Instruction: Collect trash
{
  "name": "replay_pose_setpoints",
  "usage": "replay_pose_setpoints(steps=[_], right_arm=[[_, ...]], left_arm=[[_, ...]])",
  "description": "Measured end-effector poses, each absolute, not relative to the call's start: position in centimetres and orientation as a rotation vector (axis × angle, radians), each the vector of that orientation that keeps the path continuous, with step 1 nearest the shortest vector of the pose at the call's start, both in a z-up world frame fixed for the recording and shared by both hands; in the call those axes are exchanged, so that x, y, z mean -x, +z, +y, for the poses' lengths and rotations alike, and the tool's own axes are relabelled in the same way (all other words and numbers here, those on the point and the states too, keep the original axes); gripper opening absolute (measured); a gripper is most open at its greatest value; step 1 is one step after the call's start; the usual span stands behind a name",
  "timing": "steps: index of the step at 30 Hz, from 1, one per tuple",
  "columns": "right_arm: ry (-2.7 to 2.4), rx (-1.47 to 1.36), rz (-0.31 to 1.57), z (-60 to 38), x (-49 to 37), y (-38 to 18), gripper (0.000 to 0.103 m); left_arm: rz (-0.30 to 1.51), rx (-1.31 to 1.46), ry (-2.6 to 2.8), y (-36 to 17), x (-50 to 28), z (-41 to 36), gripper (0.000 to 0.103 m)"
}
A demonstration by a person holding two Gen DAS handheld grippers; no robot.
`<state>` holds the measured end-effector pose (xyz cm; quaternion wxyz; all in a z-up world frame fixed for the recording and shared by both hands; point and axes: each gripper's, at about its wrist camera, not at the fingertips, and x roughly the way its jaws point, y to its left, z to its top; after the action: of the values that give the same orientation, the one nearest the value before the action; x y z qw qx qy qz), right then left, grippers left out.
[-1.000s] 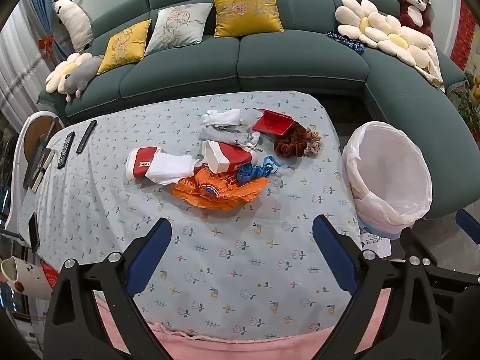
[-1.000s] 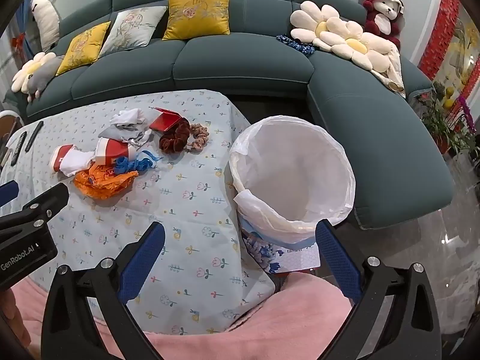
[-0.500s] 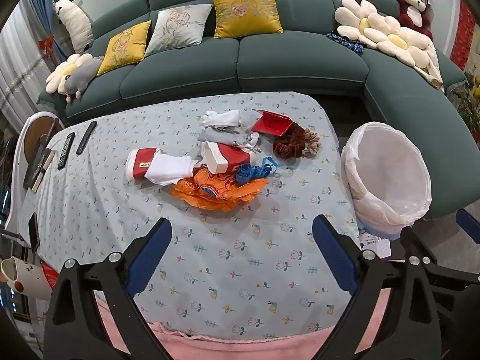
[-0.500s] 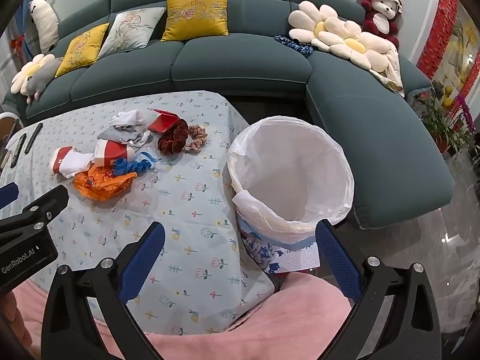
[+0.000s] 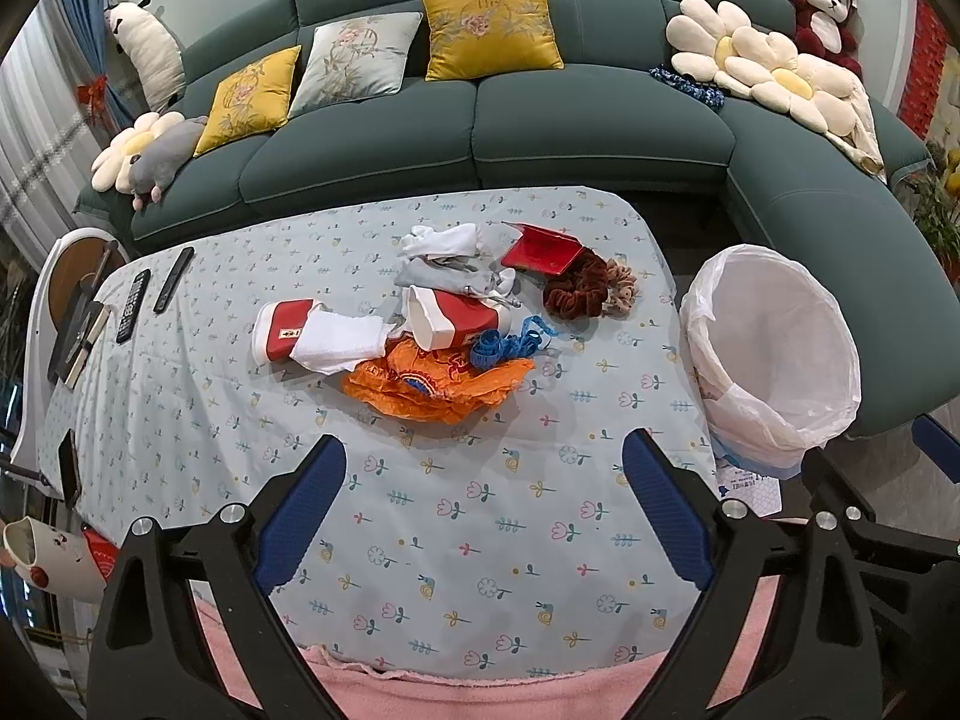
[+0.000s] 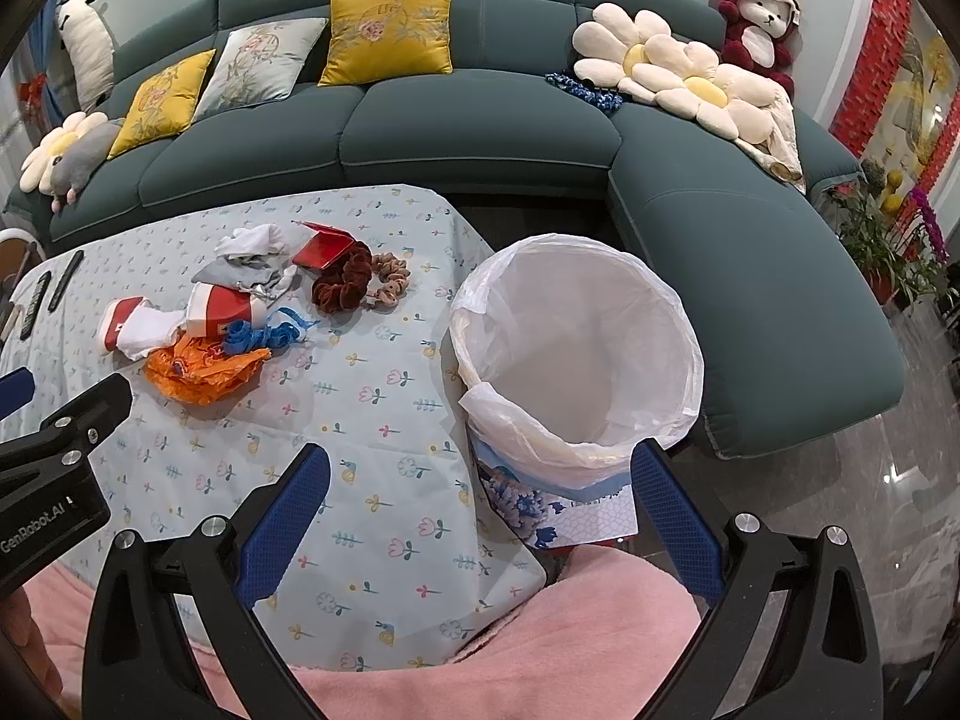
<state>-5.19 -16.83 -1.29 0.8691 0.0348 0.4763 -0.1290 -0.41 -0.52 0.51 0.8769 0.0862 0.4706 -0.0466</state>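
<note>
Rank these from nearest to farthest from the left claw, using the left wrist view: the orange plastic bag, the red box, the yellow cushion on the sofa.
1. Orange plastic bag, mid-table, just ahead of the left claw.
2. Red box, near the table's far edge.
3. Yellow cushion, against the sofa back.

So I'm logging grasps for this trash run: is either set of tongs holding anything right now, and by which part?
Nothing is held. The left tongs and right tongs are both open, with only the tablecloth and bin beyond them.
</note>
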Motion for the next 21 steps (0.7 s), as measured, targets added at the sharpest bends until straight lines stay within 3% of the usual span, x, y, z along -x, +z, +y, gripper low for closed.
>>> replay_pose_setpoints(steps=[21], right_arm=[[-0.275,-0.072,0.991,-16.95,5.31,-1.25,0.096]], left_arm=[[0.979,-0.178,-0.098,0.79,0.59,-0.51,0.087]])
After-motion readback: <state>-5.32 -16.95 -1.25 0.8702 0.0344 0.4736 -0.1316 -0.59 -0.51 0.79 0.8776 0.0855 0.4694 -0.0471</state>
